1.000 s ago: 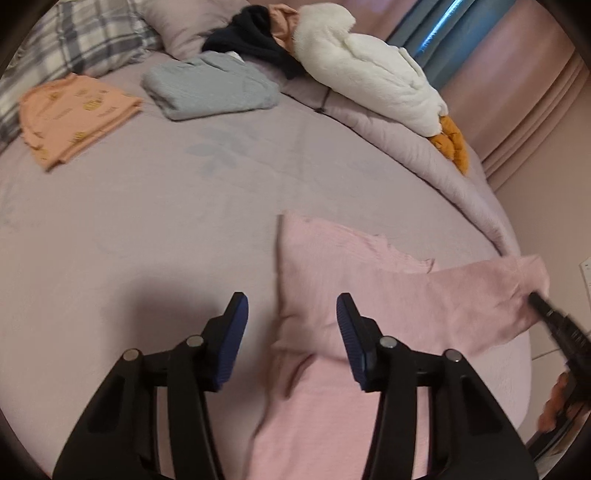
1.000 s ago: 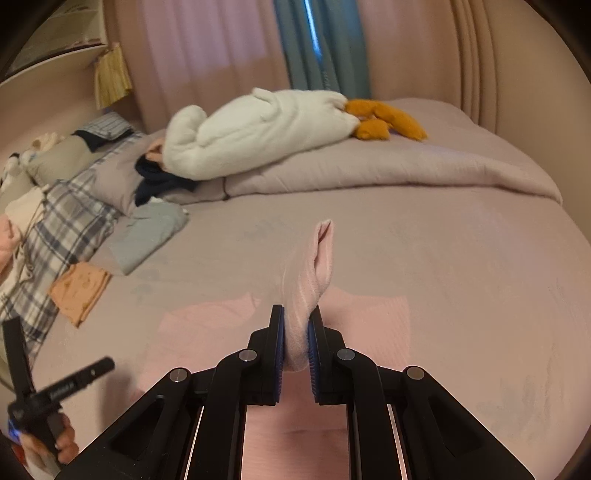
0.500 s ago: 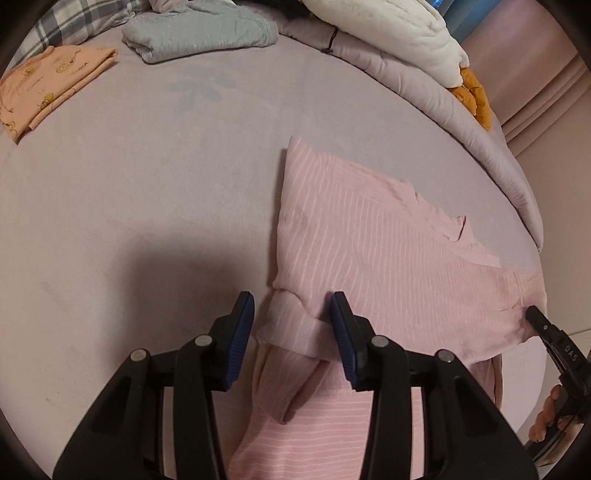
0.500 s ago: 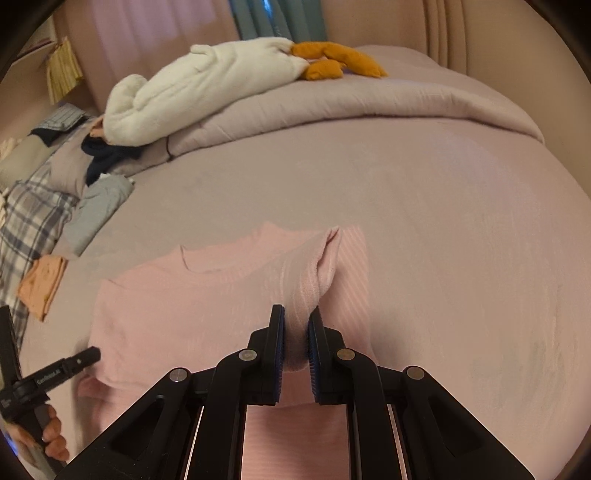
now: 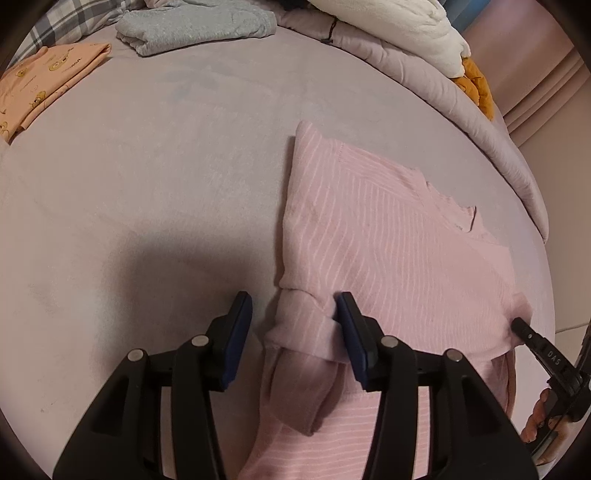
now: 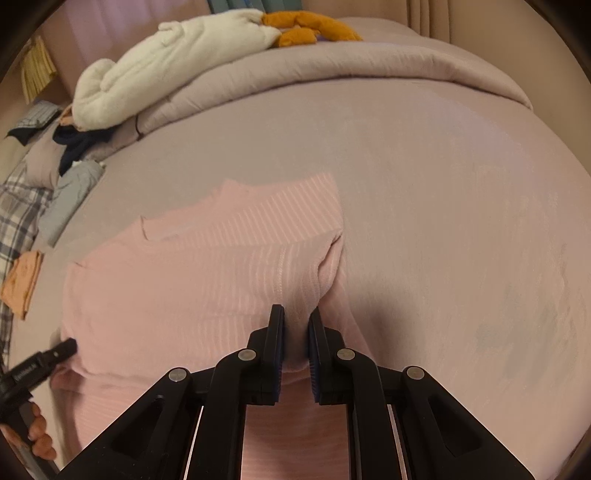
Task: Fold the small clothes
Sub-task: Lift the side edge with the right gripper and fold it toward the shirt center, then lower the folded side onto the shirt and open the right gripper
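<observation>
Already two garments lie folded at the far left of the bed (image 5: 155, 155): an orange top (image 5: 48, 85) and a grey one (image 5: 192, 22), side by side but apart. Judging from this, the task is partly done, and the pink top (image 5: 399, 251) is the piece in hand. It lies spread near the bed's near edge, collar away from the person, with its lower part hidden under the claws. The left claw (image 5: 293, 314) is spread; its jaws have just been opening, and a rolled sleeve fold sits between them with no pad pressing on it. The right claw (image 6: 296, 325) is pressed together, pinching the pink top at the opposite side fold. Remaining work, as a judgement: release this side, fold the sleeves and body in, then move the piece to the folded ones. A quilt (image 6: 332, 70) with a white plush (image 6: 173, 59) bounds the far side. Open sheet lies to the left of the pink top and beyond it. The bed's edge runs close to the right claw in the left wrist view, so little room exists there.
</observation>
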The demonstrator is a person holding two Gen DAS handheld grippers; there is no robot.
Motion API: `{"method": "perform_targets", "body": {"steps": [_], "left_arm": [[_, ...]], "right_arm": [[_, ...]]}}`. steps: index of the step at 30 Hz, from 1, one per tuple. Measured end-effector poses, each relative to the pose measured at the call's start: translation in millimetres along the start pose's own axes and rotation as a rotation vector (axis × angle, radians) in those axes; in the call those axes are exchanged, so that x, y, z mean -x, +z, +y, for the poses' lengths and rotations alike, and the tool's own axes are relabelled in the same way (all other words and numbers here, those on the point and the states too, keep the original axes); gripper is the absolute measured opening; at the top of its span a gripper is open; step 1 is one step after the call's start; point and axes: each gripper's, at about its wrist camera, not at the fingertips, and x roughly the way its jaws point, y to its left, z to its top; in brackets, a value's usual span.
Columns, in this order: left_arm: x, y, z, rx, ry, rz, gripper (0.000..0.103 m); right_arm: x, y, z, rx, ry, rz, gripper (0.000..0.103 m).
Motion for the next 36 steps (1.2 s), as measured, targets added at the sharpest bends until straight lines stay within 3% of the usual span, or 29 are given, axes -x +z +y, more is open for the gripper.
{"method": "perform_targets", "body": {"steps": [22,27,36], "left_arm": [[-3.9,-1.1,0.1,-0.008,-0.014,-0.001,0.052],[-3.6,-0.4,1.2,0.0,-0.019,0.006,0.053],[-0.3,-5.7,0.3,0.004,-0.012,-0.009,0.056]], "right_arm": [[-3.9,-10.5,-8.2,-0.001,-0.031,0.013,0.013],[3.1,-11.2,-10.5,-0.006,-0.072,-0.01,0.027],[11.3,-11.8,-25.9,-0.049,-0.06,-0.023,0.037]]}}
